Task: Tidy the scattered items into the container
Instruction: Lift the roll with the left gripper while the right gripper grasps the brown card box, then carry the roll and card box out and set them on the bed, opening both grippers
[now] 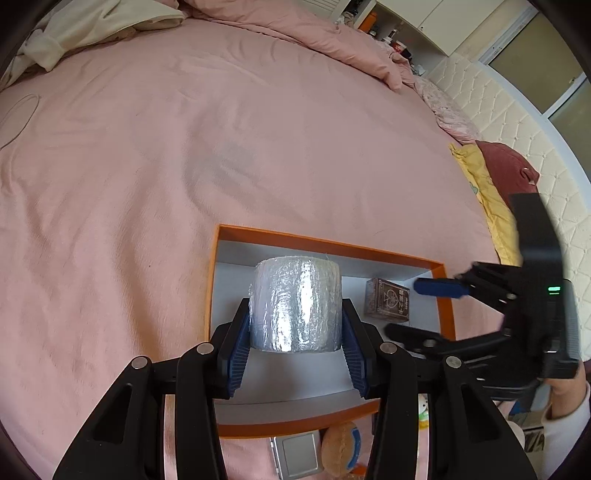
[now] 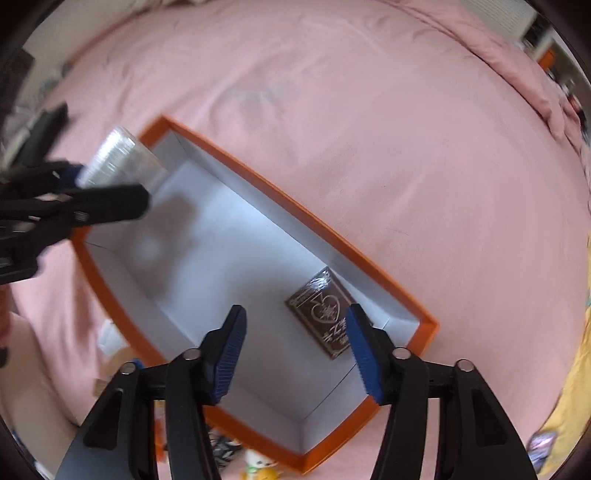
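Left wrist view takes in a wide bed [image 1: 184,155] spread with a pink sheet, a rumpled pink duvet [image 1: 332,33] at its far side and a padded cream headboard [image 1: 517,122] to the right. On the sheet sits an open orange box [image 1: 325,242] with a pale grey inside. Above the left part of that box the left tongs [image 1: 295,332] hold a roll wrapped in shiny clear film [image 1: 295,306], one blue pad pressed to each side of it; the right wrist view shows the roll [image 2: 118,158] over the box's far left corner. The right tongs [image 2: 293,350] hover over the right end of the box [image 2: 406,291] with their pads spread wide and nothing between them. Flat on the box floor below them lies a brown pack of cards [image 2: 325,314] with a heart drawn on its face. Beside the near rim of the box, on the sheet, lie a small silver tin [image 1: 299,454] and a tan plush toy [image 1: 340,450], partly hidden behind the tongs.
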{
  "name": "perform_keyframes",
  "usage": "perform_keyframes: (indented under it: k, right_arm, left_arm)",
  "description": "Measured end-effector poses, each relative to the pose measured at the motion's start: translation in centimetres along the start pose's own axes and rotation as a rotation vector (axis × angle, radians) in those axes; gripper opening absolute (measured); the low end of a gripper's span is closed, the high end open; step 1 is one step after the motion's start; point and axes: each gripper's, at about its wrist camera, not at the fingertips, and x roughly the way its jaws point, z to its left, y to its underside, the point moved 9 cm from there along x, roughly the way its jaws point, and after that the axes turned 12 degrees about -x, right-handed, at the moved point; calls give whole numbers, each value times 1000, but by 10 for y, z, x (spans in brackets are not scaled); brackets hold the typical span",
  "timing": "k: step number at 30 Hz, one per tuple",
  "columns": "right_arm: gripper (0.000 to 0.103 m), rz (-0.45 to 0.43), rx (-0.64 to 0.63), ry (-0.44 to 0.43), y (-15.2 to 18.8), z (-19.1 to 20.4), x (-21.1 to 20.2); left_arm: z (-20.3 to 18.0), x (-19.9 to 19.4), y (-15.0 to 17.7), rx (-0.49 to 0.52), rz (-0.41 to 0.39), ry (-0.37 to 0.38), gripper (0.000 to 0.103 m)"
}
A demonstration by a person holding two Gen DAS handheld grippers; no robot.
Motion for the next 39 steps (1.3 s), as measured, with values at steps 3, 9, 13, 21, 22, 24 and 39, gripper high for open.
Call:
perform_keyframes:
  k: [3,9,13,21,22,24,39]
  right_arm:
    - [64,110,-37,14,2,-6,27]
    - [70,166,-28,-2,6,-8,48]
    - [40,150,1,-96,11,11,42]
    - [40,-148,292,-161,9,7,-1]
    - [40,-216,355,-205,12,6,-15]
    - [40,-330,454,-274,22,6,-39]
    - [40,-556,941,-261,182,71,-58]
  left_arm:
    - [0,-5,0,-11,4,26,46]
    - [-2,-3,-2,-20,10,42,46]
    - [0,-3,-3,-20,7,41,46]
    - [0,-11,-5,-27,-21,62,46]
    - [-2,-13,-6,-27,-29,71,46]
    - [-7,-18,-4,-12,-43,88,46]
    - [-36,-49,159,104,92,216,46]
